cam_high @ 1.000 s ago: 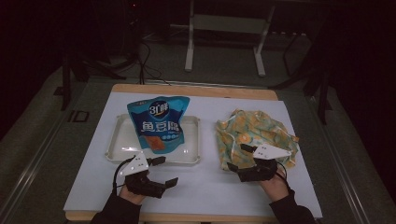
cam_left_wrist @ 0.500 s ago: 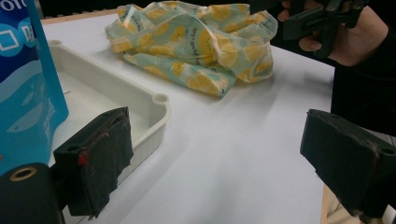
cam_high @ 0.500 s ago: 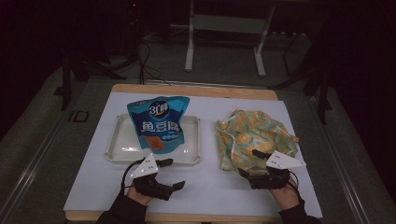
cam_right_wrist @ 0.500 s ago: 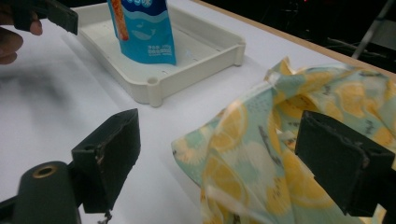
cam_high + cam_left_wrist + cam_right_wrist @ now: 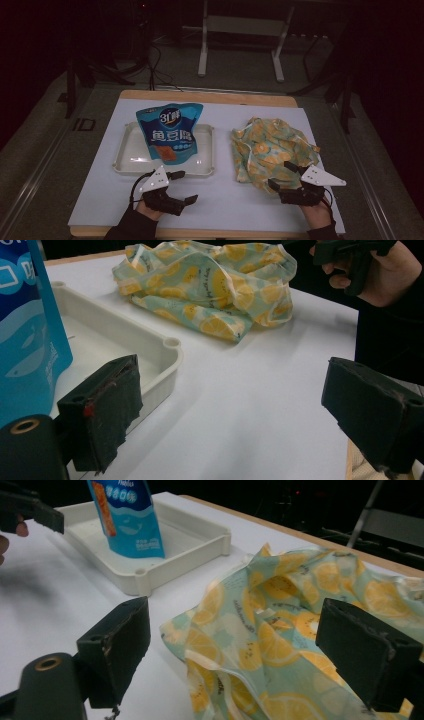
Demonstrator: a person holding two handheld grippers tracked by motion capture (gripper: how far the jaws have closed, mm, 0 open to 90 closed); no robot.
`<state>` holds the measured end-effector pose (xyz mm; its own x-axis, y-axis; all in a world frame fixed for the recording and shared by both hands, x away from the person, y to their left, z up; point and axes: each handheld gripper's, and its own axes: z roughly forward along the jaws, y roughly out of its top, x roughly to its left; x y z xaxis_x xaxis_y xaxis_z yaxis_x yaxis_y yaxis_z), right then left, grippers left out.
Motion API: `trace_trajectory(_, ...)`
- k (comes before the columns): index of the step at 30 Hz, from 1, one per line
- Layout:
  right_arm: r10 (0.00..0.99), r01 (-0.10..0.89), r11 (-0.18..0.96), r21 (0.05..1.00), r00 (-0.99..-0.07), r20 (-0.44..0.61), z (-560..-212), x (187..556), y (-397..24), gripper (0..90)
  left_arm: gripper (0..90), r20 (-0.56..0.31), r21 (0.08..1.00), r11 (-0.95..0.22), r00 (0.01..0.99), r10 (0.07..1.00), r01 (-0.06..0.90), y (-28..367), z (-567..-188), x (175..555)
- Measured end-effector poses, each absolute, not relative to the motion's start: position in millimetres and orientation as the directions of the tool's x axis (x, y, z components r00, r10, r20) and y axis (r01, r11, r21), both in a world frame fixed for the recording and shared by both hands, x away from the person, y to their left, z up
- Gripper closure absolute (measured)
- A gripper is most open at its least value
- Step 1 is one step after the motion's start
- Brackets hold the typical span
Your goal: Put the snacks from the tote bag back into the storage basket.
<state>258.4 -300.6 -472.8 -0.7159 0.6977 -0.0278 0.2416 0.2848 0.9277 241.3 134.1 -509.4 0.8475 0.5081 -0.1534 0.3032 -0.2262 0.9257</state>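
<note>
A blue snack bag (image 5: 169,132) stands upright in a white tray (image 5: 127,160) on the left half of the table. To its right lies a crumpled cloth with a lemon print (image 5: 270,147). My left gripper (image 5: 184,187) is open just in front of the tray, nothing between its jaws. In the left gripper view the tray's corner (image 5: 170,347) and the bag (image 5: 25,330) sit to the left of that gripper (image 5: 240,415). My right gripper (image 5: 281,175) is open at the cloth's near edge. In the right gripper view the cloth (image 5: 280,630) lies between the spread jaws.
A white sheet (image 5: 225,200) covers the wooden tabletop, with bare room between the tray and the cloth. Beyond the far edge stand a metal frame's legs (image 5: 202,55) and cables on a dark floor. The other hand's gripper (image 5: 350,255) is at the left gripper view's top right.
The left gripper shifted a little to the right in front of the tray. The right gripper drew back slightly toward the table's front edge. Both stayed open.
</note>
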Motion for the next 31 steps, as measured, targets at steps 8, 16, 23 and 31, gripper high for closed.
trace_trajectory(8, 0.706, 0.246, 0.273, 0.930, -0.708, -0.020, -476.0, 260.0, -301.3, 14.2, 9.9, -0.149, 0.924, -0.236, 0.851, 0.504, 0.301, 133.8, -511.2, 239.4)
trace_trajectory(16, 0.706, 0.231, 0.285, 0.930, -0.707, -0.041, -476.1, 259.9, -300.2, 14.2, 9.9, -0.146, 0.924, -0.237, 0.850, 0.506, 0.300, 134.6, -511.8, 239.1)
trace_trajectory(23, 0.709, 0.228, 0.285, 0.931, -0.703, -0.045, -476.3, 260.1, -300.9, 14.2, 9.9, -0.146, 0.924, -0.239, 0.851, 0.504, 0.300, 134.1, -512.1, 239.1)
trace_trajectory(31, 0.709, 0.232, 0.298, 0.926, -0.704, -0.052, -476.8, 260.4, -299.3, 14.3, 9.9, -0.143, 0.925, -0.238, 0.852, 0.503, 0.296, 134.4, -512.0, 238.6)
